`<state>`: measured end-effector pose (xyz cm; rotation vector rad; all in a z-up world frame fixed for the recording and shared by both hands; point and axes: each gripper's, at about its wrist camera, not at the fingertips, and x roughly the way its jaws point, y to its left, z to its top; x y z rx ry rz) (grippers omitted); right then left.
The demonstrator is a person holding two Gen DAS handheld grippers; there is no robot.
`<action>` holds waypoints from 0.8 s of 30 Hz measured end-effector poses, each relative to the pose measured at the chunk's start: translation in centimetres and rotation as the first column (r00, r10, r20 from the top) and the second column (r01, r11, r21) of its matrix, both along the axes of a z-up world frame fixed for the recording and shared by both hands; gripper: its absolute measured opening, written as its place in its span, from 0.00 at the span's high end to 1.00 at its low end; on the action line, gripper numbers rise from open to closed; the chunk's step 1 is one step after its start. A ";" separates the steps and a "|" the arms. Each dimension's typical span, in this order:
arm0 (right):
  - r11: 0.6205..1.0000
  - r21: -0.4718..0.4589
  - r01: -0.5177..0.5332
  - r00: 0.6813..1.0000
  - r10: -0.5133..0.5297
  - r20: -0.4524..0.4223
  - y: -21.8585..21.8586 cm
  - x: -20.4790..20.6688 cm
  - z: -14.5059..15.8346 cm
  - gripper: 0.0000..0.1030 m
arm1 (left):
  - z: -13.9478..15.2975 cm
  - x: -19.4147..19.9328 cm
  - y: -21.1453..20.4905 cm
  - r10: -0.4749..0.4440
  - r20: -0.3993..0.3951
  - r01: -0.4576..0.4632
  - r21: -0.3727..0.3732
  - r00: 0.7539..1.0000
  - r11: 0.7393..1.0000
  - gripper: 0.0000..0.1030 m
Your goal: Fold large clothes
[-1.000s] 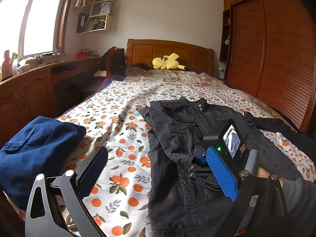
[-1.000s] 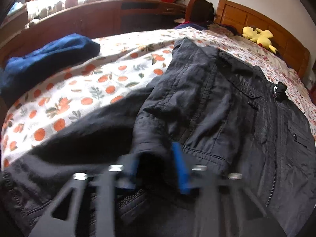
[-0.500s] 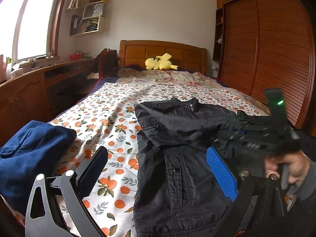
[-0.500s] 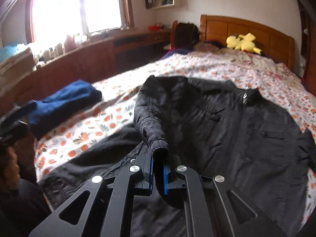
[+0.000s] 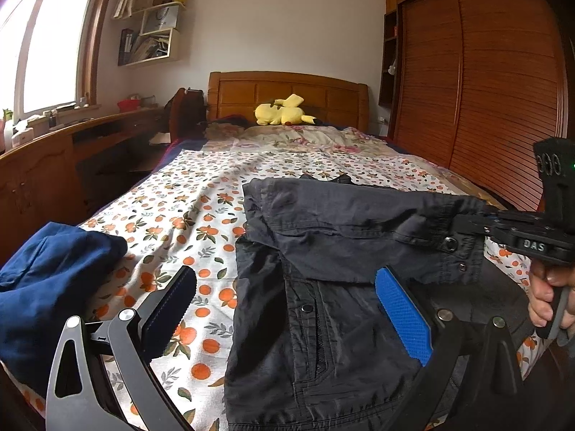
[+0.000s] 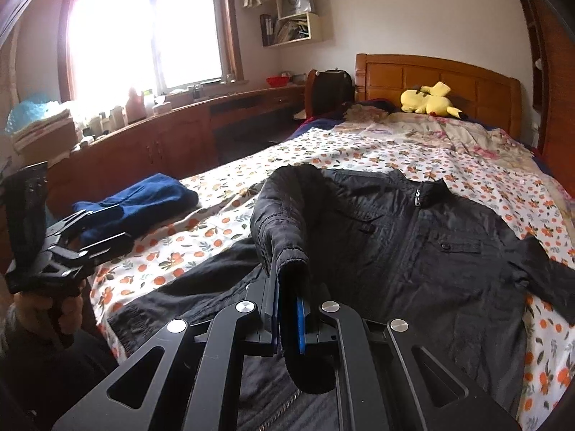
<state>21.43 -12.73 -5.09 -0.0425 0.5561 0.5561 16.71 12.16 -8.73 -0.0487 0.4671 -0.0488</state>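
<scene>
Your right gripper [image 6: 287, 318] is clamped on the sleeve cuff [image 6: 291, 262] of the jacket [image 6: 413, 251], which lies flat on the bed [image 5: 201, 215]. The sleeve runs forward-left from the jaws to the shoulder; the body lies to the right. Your left gripper [image 5: 284, 309] stands open, empty.

Both wrist views near bed [image 5: 201, 194], facing headboard [image 6: 431, 75].

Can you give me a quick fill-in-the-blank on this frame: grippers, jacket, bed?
1. The right gripper is shut on the black jacket's ____.
2. The left gripper's jaws stand ____.
3. The folded garment beside the jacket is ____.
4. By the headboard lies a ____ plush toy.

Missing: sleeve; open; blue; yellow
</scene>
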 end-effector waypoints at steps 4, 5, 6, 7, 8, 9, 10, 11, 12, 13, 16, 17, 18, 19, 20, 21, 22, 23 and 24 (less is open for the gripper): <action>1.000 -0.007 0.030 1.000 -0.030 -0.005 -1.2 -0.6 -0.6 0.94 | 0.0 0.2 -0.3 -0.006 -0.003 0.006 0.001 1.000 1.000 0.02; 0.999 -0.010 0.037 0.999 -0.038 -0.008 -1.5 -0.6 -0.8 0.94 | 0.0 0.2 -0.4 -0.008 -0.003 0.008 0.002 1.000 1.000 0.02; 0.999 -0.015 0.042 0.999 -0.042 -0.010 -1.7 -0.6 -1.0 0.94 | -0.1 0.2 -0.5 -0.010 -0.003 0.010 0.002 1.000 1.000 0.02; 0.998 -0.024 0.053 0.999 -0.054 -0.009 -2.0 -0.7 -1.2 0.94 | -0.1 0.3 -0.5 -0.012 -0.003 0.012 0.002 1.000 1.000 0.02; 0.998 -0.030 0.061 0.998 -0.062 -0.009 -2.2 -0.7 -1.3 0.94 | -0.1 0.3 -0.6 -0.013 -0.004 0.013 0.003 1.000 1.000 0.02; 0.997 -0.035 0.068 0.998 -0.068 -0.011 -2.4 -0.8 -1.5 0.94 | -0.2 0.4 -0.7 -0.015 -0.005 0.015 0.003 1.000 1.000 0.02; 0.996 -0.041 0.076 0.997 -0.077 -0.016 -2.7 -0.8 -1.8 0.94 | -0.2 0.4 -0.7 -0.017 -0.005 0.017 0.003 1.000 1.000 0.02; 0.995 -0.049 0.086 0.996 -0.087 -0.019 -2.9 -0.8 -2.1 0.94 | -0.2 0.5 -0.9 -0.019 -0.006 0.019 0.005 1.000 1.000 0.02; 0.994 -0.053 0.093 0.995 -0.095 -0.021 -3.1 -0.8 -2.3 0.94 | -0.3 0.5 -1.0 -0.021 -0.006 0.021 0.007 1.000 1.000 0.02; 0.993 -0.061 0.106 0.994 -0.107 -0.026 -3.6 -0.7 -2.7 0.94 | -0.3 0.6 -1.0 -0.023 -0.006 0.023 0.008 1.000 1.000 0.02; 0.987 -0.093 0.133 0.990 -0.136 -0.036 -4.7 -0.2 -3.4 0.94 | -0.4 0.7 -1.3 -0.029 -0.009 0.029 0.010 1.000 1.000 0.02; 0.984 -0.103 0.142 0.988 -0.146 -0.039 -5.1 0.0 -3.6 0.94 | -0.4 0.7 -1.3 -0.030 -0.011 0.030 0.013 0.999 0.999 0.02; 0.982 -0.111 0.149 0.987 -0.155 -0.042 -5.3 0.0 -3.8 0.94 | -0.5 0.8 -1.3 -0.030 -0.012 0.031 0.014 0.999 0.999 0.02; 0.979 -0.127 0.162 0.985 -0.169 -0.043 -5.8 0.1 -4.1 0.94 | -0.5 0.8 -1.4 -0.032 -0.013 0.032 0.014 0.999 0.999 0.02; 0.976 -0.135 0.171 0.983 -0.179 -0.044 -6.2 0.3 -4.3 0.94 | -0.5 0.8 -1.4 -0.033 -0.013 0.033 0.013 0.999 0.999 0.02; 0.973 -0.141 0.181 0.981 -0.189 -0.050 -6.6 0.4 -4.6 0.94 | -0.5 0.9 -1.4 -0.033 -0.013 0.033 0.013 0.999 0.999 0.02; 0.971 -0.144 0.191 0.978 -0.201 -0.060 -7.1 0.6 -4.9 0.94 | -0.5 0.9 -1.4 -0.033 -0.014 0.033 0.013 0.999 0.999 0.02; 0.969 -0.146 0.199 0.975 -0.210 -0.069 -7.5 0.8 -5.2 0.94 | -0.6 0.9 -1.5 -0.034 -0.015 0.034 0.013 0.999 0.999 0.02; 0.967 -0.146 0.207 0.972 -0.220 -0.078 -8.0 0.9 -5.6 0.94 | -0.7 0.9 -1.5 -0.035 -0.016 0.035 0.013 0.999 0.999 0.02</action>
